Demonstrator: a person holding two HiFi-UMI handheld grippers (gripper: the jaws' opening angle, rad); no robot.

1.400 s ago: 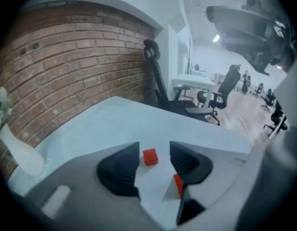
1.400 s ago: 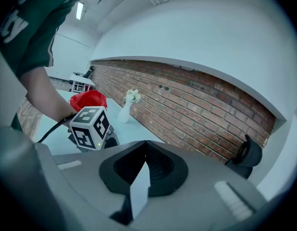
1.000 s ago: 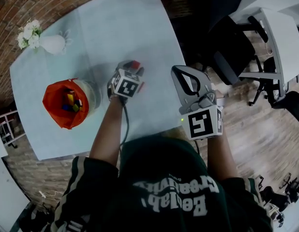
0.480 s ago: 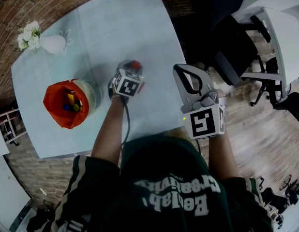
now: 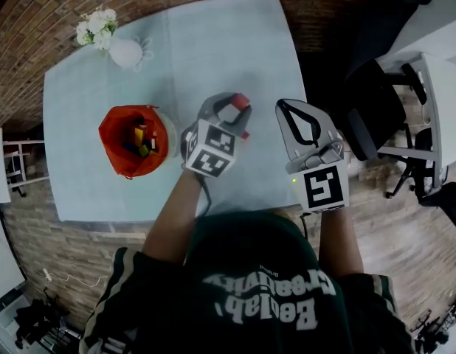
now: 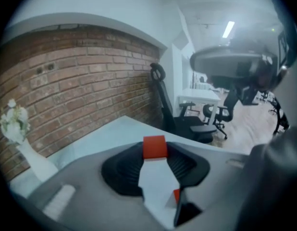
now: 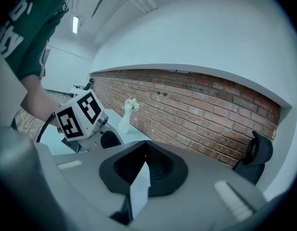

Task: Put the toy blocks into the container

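Left claw (image 5: 237,109) lifted off table (image 5: 213,35), clamping red cube-shaped block (image 6: 154,147).

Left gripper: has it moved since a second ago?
Yes. The left gripper, shut on the red block, has lifted up off the table, toward the camera.

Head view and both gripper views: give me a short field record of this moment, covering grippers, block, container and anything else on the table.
left gripper: shut on a red block, held above the table
right gripper: shut, nothing between the jaws
container: orange, on the table to the left of the left gripper, coloured blocks inside
also on table: white vase with white flowers, far left corner
task status: red block not yet in the container
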